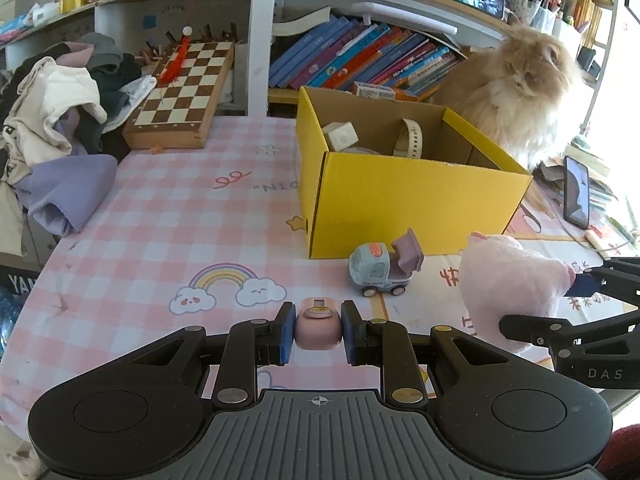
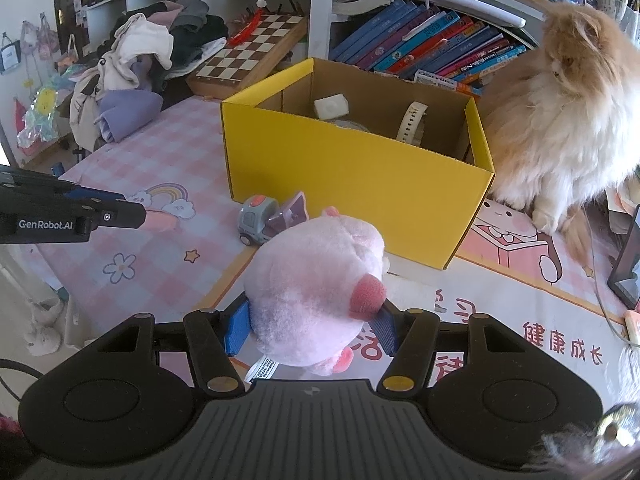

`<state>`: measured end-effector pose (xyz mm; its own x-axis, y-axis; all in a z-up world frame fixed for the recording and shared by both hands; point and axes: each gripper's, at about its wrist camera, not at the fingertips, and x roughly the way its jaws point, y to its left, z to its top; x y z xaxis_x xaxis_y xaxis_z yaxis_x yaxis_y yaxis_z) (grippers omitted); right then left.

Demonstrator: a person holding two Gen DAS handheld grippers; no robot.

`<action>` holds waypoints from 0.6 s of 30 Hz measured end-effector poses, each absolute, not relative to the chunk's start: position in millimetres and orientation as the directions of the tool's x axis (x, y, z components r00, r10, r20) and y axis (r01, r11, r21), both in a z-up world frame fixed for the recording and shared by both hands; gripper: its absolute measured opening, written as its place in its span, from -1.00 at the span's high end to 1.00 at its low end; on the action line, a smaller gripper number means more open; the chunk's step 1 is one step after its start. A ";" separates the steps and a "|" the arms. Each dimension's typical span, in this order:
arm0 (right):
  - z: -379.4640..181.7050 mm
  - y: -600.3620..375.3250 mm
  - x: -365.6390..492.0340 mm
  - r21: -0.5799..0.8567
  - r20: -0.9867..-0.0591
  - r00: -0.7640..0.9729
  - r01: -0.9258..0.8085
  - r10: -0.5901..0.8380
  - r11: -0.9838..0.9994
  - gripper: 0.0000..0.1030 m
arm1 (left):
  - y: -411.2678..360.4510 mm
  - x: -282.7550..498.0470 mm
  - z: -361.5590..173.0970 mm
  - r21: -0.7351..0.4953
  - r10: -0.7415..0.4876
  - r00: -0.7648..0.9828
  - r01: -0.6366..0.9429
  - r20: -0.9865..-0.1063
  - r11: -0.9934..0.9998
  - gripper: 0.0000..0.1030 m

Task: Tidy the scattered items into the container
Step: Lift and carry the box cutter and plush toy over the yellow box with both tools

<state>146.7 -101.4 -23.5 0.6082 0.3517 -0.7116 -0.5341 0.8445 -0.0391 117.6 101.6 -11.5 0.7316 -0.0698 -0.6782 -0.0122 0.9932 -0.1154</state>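
Note:
My left gripper [image 1: 318,330] is shut on a small pink rounded gadget [image 1: 318,326], held above the pink checked tablecloth. My right gripper [image 2: 310,326] is shut on a pink plush pig [image 2: 316,284], which bulges out past both blue pads; the plush pig [image 1: 508,280] also shows at the right of the left wrist view. A grey and purple toy truck [image 1: 384,266] stands on the cloth in front of the yellow cardboard box [image 1: 400,200]. Inside the box [image 2: 360,168] lie a white cube [image 2: 330,106] and a cream watch strap [image 2: 412,122].
A fluffy orange cat [image 2: 560,120] sits right beside the box's right end. A chessboard [image 1: 184,92] and a clothes pile [image 1: 60,120] lie at the back left. Books [image 1: 360,60] fill the shelf behind. A phone [image 1: 576,192] leans at the right.

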 end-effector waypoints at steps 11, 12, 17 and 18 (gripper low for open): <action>-23.8 -102.1 148.2 -0.032 -0.716 0.600 -0.538 0.356 0.843 -0.14 | 101.8 117.9 -13.6 -0.123 -0.071 0.726 -0.019 -0.684 0.992 0.56; -23.7 -102.5 148.3 -0.032 -0.716 0.601 -0.537 0.355 0.843 -0.14 | 101.8 118.0 -13.8 -0.123 -0.071 0.726 -0.020 -0.684 0.992 0.56; -23.5 -103.2 148.1 -0.032 -0.717 0.600 -0.537 0.355 0.843 -0.14 | 101.0 117.7 -13.3 -0.126 -0.072 0.727 -0.020 -0.683 0.992 0.56; -23.8 -103.1 147.9 -0.031 -0.718 0.598 -0.539 0.356 0.842 -0.14 | 101.0 117.5 -13.6 -0.126 -0.072 0.726 -0.021 -0.684 0.992 0.56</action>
